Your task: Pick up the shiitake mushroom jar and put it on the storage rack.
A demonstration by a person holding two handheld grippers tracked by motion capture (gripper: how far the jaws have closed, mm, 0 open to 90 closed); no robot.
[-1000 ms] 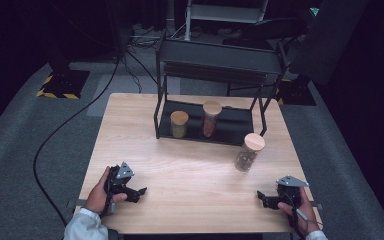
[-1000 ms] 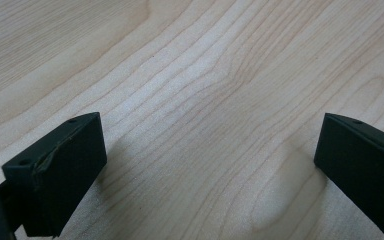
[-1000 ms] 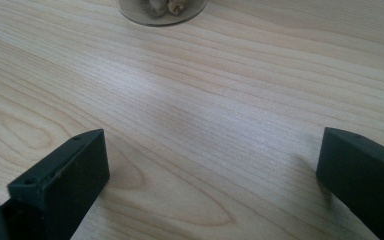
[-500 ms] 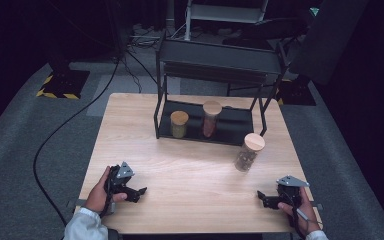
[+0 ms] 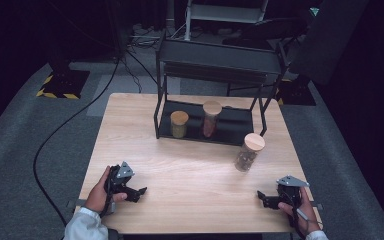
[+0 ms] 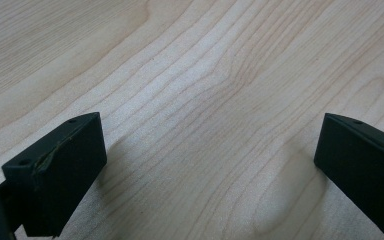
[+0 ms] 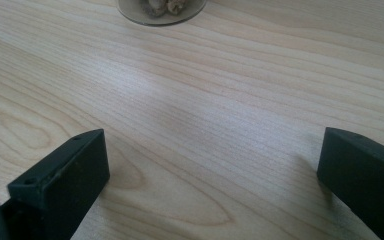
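Three glass jars with wooden lids are in the high view. One jar (image 5: 178, 124) with greenish contents and one taller jar (image 5: 210, 119) with reddish contents stand on the lower shelf of a black wire rack (image 5: 221, 55). A third jar (image 5: 248, 151) stands on the table to the right of the rack; its base (image 7: 161, 9) shows at the top of the right gripper view. My left gripper (image 5: 139, 192) rests open near the table's front left, over bare wood (image 6: 210, 130). My right gripper (image 5: 261, 197) rests open at the front right, jaws wide apart (image 7: 212, 165), well short of the third jar.
The light wooden table (image 5: 190, 180) stands on grey carpet. A black cable (image 5: 55, 135) runs across the floor at the left. Dark equipment and a stand (image 5: 60, 80) with yellow-black tape sit beyond the table's far edge.
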